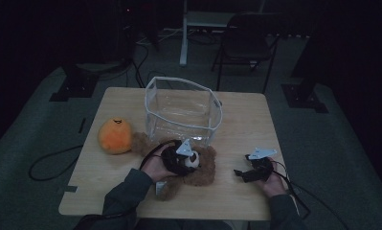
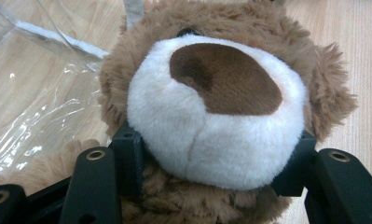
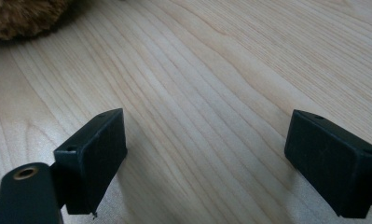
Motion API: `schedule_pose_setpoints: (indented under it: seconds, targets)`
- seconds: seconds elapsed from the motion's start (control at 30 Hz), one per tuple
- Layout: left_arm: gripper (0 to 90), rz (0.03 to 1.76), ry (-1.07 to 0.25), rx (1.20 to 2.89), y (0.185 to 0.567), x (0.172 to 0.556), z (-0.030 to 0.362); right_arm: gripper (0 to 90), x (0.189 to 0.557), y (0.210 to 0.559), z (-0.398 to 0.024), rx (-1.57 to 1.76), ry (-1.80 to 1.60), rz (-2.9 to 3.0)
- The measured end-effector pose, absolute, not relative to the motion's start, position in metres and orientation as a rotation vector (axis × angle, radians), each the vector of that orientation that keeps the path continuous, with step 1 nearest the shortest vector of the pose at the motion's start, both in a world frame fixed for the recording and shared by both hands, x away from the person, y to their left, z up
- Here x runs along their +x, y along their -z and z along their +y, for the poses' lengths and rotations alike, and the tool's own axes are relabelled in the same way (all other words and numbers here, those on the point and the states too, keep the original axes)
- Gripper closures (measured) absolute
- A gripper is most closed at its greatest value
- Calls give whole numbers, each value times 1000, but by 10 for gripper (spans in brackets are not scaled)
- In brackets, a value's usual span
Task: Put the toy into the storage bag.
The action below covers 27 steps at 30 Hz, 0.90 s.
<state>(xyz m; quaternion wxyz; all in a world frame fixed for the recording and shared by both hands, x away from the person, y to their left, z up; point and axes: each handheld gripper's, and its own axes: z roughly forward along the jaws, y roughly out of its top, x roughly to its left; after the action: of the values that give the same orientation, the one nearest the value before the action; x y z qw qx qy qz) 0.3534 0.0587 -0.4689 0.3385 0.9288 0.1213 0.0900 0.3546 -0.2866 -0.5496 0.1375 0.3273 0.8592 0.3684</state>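
High view: our left gripper (image 1: 187, 155) sits on the teddy bear (image 1: 200, 170), which lies on the table (image 1: 236, 191) just in front of the clear bag (image 1: 184, 110); an orange plush (image 1: 115, 135) lies off to the side. Bear grabbed, not yet lifted or bagged, we judge.

Left gripper view: jaws pinch the bear's white muzzle (image 2: 216, 135) from both sides; brown nose patch, shaggy brown fur.

Right gripper view: our right gripper (image 3: 204, 154) has jaws spread, nothing between them but bare wood.

The teddy bear (image 2: 211, 116) is brown with a white muzzle and dark brown nose. The plush ball (image 1: 115, 135) is orange. The table (image 1: 246, 120) is pale wood-grain, the bag (image 1: 181, 108) clear with white edging.
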Motion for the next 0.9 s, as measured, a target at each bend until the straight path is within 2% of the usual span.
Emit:
schedule_pose_setpoints:
  seconds: [0.2, 0.9]
  targets:
    - [427, 304, -272, 2415, 465, 348, 59, 121, 355, 550, -287, 946, -1066, 2486]
    - [431, 304, -278, 2312, 443, 339, 70, 121, 355, 550, -287, 948, -1067, 2486]
